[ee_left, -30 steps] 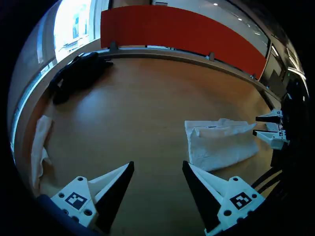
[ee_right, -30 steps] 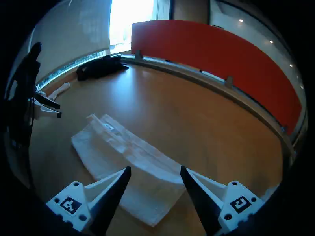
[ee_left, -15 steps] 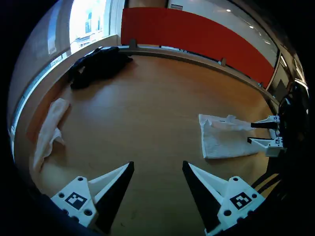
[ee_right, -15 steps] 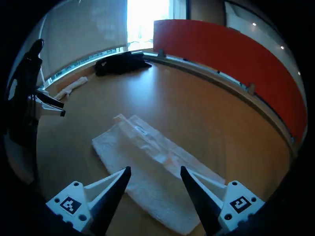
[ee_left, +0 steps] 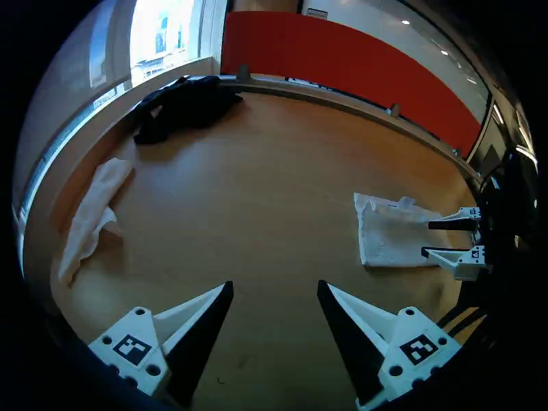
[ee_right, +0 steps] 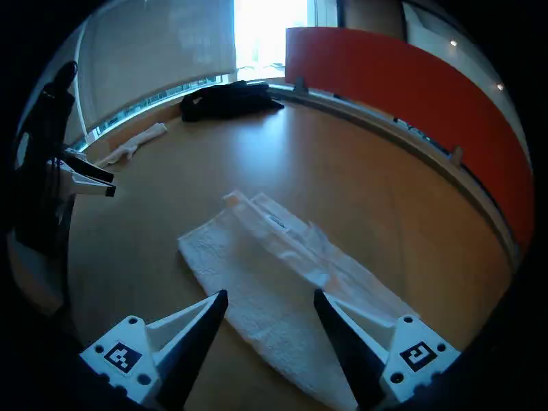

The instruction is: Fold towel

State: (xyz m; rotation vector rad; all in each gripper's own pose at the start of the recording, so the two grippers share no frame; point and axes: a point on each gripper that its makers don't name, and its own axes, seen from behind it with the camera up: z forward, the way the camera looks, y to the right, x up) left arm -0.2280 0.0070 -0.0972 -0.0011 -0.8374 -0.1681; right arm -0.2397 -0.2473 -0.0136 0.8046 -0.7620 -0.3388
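The white terry-cloth towel (ee_right: 274,288) lies flat on the light brown wooden tabletop (ee_left: 260,185), directly ahead of the right gripper (ee_right: 270,293). That gripper's jaws are spread wide and hold nothing, with the towel's near edge running between and under the fingertips. The cloth looks to be already doubled over at least once: it is a long, narrow rectangle with a rumpled upper layer lying along its far side (a small sewn tag shows there). I judge the task partly done, with the last fold across the length and some smoothing of that wrinkled layer left. The left gripper (ee_left: 274,284) hovers over bare wood well apart from the towel, its jaws also open and empty. A second crumpled white cloth (ee_left: 92,212) lies near the table's edge by the window. A black bundle of fabric (ee_left: 185,106) sits at the far end below the red partition panel (ee_left: 356,61), and neither is being handled.
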